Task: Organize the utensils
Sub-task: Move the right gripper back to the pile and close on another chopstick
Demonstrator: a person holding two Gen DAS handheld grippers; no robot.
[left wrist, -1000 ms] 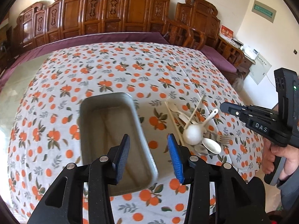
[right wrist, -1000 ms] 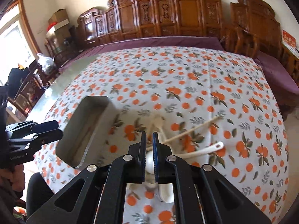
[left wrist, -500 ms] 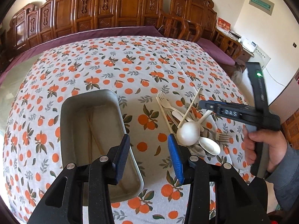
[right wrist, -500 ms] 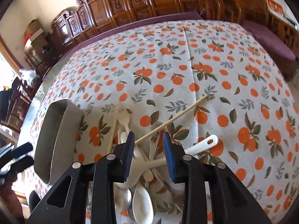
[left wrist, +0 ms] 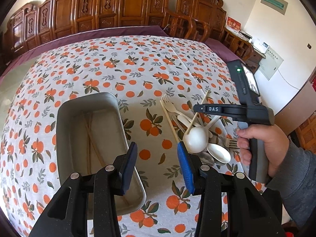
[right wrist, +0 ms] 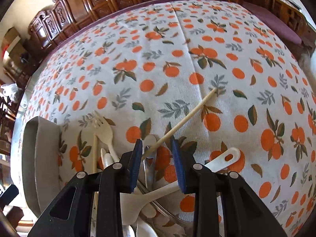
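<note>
I can read just one word, "DAS", in white letters on the black side of the right gripper [left wrist: 197,109] in my left wrist view. The green wall sign [left wrist: 275,0] and the red card [left wrist: 233,24] carry writing too small for me to read.
</note>
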